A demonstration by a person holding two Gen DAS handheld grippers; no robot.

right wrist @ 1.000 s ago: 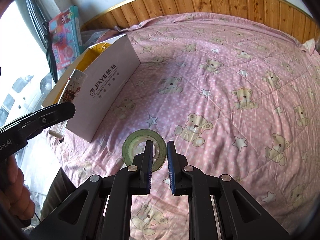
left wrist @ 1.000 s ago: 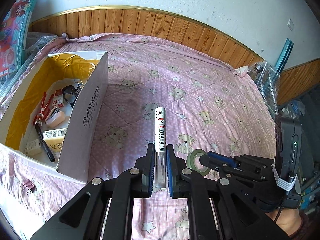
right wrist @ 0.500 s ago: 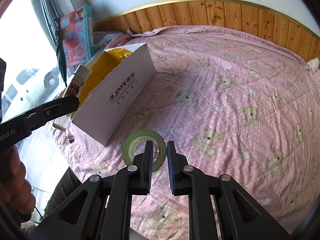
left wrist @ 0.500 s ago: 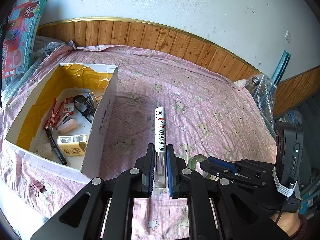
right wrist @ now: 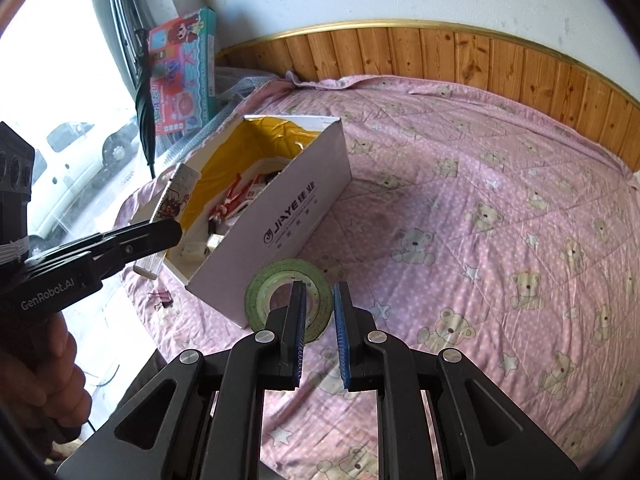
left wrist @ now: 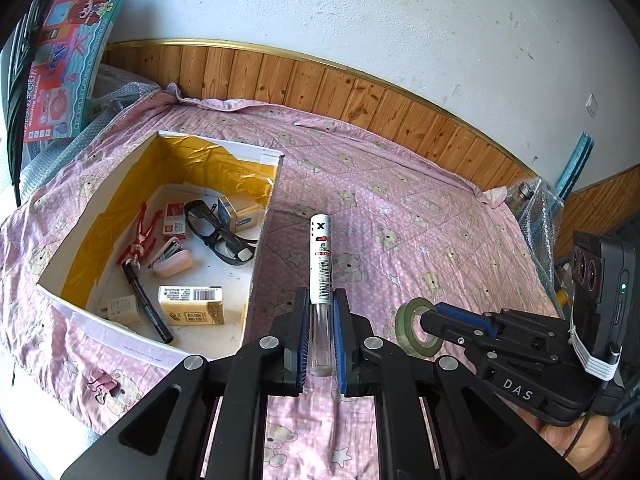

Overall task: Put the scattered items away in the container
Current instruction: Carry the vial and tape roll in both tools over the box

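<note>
Left wrist view, bottom centre: my left gripper pinches a white cylindrical glue stick with a clear cap and barcode label between its blue pads, the stick pointing straight up the frame above the pink quilted bedspread printed with bears and stars. To the left of it sits the open white cardboard box lined with yellow film, holding black-framed glasses, red-handled pliers, a pink stapler, a black marker and small yellow cartons. A pink binder clip lies on the bedspread at lower left, outside the box.

At lower right of that view my right gripper carries a green roll of tape. From the right wrist view, that gripper has one finger through the roll's hole and the other outside, clamping the ring's wall, just right of the box in mid-frame. My left gripper shows at centre left.
</note>
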